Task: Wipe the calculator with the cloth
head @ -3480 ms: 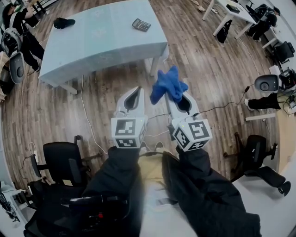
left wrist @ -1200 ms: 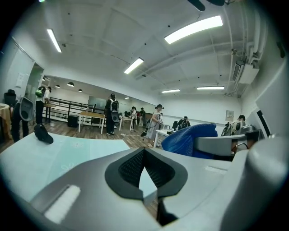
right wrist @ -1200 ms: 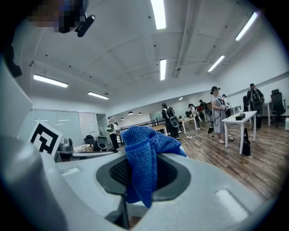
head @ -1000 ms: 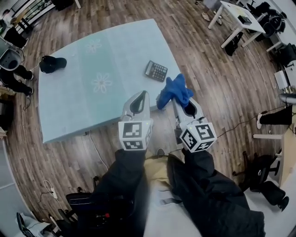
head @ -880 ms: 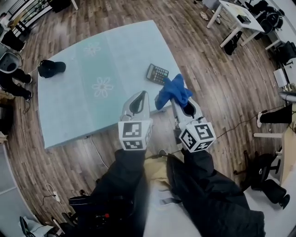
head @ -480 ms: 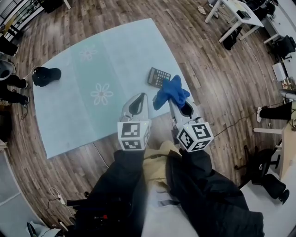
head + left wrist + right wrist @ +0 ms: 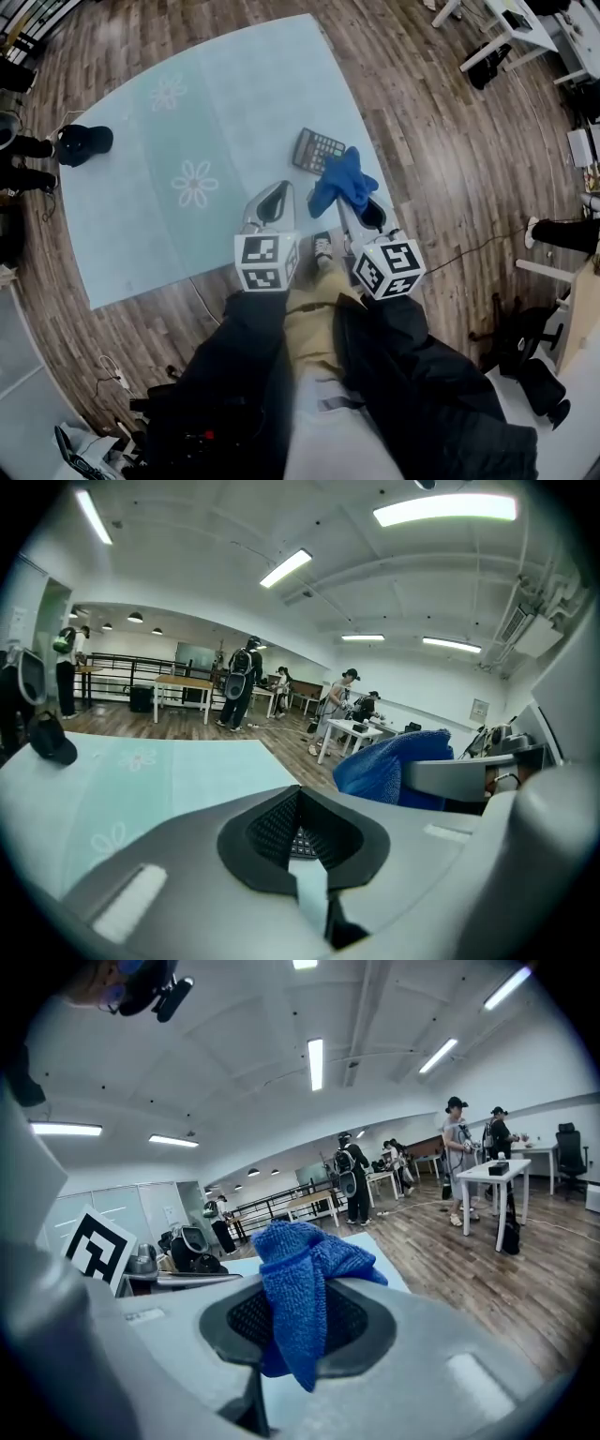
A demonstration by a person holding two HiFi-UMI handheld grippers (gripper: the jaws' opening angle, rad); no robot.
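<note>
Head view shows the calculator (image 7: 317,150) lying flat on the pale green counter (image 7: 141,206), close to its right edge. The blue cloth (image 7: 343,181) is pinched in the right hand-held gripper (image 7: 349,199), just beside the calculator and, it seems, above it. The left hand-held gripper (image 7: 270,195) is closed on nothing. I think a hard wipe could push the unheld calculator off the edge. No brand or writing is readable; I see only square markers (image 7: 386,267).
</note>
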